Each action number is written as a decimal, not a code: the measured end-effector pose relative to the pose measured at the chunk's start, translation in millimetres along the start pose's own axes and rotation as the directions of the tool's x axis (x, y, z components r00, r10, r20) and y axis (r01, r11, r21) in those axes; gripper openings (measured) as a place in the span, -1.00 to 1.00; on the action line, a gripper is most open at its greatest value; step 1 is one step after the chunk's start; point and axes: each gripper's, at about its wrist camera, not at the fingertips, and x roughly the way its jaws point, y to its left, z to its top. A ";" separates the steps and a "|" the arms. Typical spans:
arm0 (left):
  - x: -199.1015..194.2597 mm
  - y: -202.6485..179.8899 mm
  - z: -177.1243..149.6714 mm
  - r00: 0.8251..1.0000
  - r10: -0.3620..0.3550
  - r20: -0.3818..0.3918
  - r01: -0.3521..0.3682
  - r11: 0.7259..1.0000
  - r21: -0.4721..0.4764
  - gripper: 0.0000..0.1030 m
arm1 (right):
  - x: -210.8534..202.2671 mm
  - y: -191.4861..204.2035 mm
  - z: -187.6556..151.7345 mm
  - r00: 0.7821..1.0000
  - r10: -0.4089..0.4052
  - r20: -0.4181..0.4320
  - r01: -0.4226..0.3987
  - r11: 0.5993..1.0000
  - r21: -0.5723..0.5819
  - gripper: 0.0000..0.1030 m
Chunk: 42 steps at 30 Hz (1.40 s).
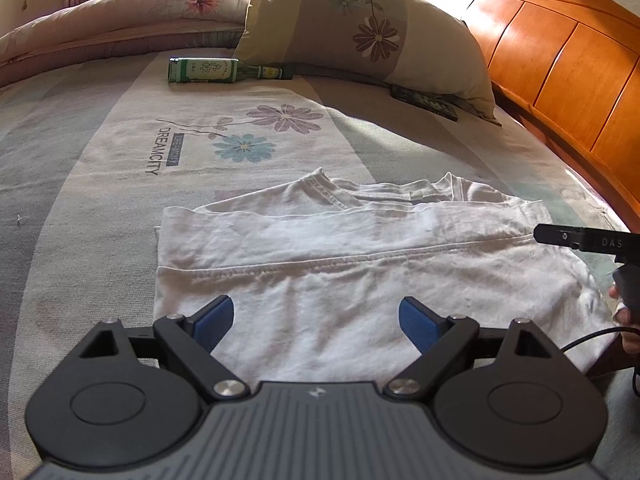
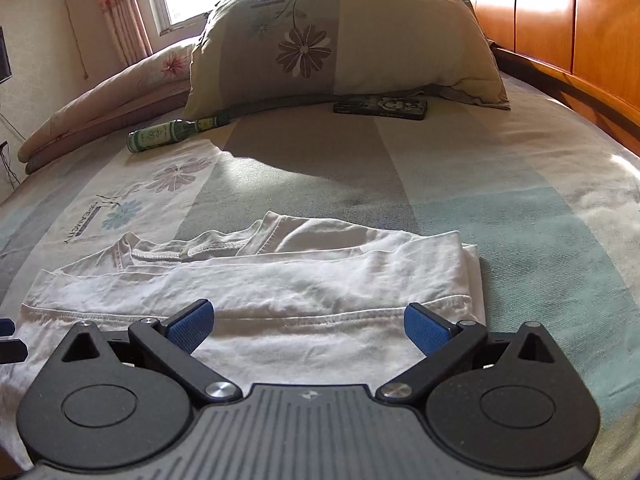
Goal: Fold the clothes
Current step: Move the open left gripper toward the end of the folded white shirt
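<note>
White T-shirt (image 1: 320, 272), partly folded, lies flat on the bed (image 1: 100, 184) under the left hand-held gripper (image 1: 316, 320) and right hand-held gripper (image 2: 310, 326), both spread wide and gripping nothing, with a green bottle (image 1: 208, 70) and what looks like a dark case (image 2: 380, 106) by the pillow (image 2: 340, 44) beyond.

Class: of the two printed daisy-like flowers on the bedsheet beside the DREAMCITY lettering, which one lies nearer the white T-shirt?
The blue flower: it is printed closer to the white T-shirt than the purple flower.

"DREAMCITY" on bedsheet (image 1: 120, 184); "DAS" on right gripper (image 1: 576, 240)
</note>
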 end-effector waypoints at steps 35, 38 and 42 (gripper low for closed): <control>46.3 63.9 22.9 1.000 0.004 -0.009 -0.004 0.994 -0.113 0.83 | -42.0 33.8 -49.8 0.995 0.061 -0.076 -0.055 0.995 0.078 1.00; 33.6 66.2 24.6 1.000 -0.011 0.022 0.014 0.991 -0.130 0.83 | -50.6 42.4 -49.4 0.996 0.074 -0.057 -0.071 0.996 0.048 1.00; 30.5 67.8 23.6 0.992 -0.122 0.043 0.127 0.975 -0.182 0.85 | -58.1 49.5 -46.0 0.996 0.087 -0.032 -0.085 0.996 0.040 1.00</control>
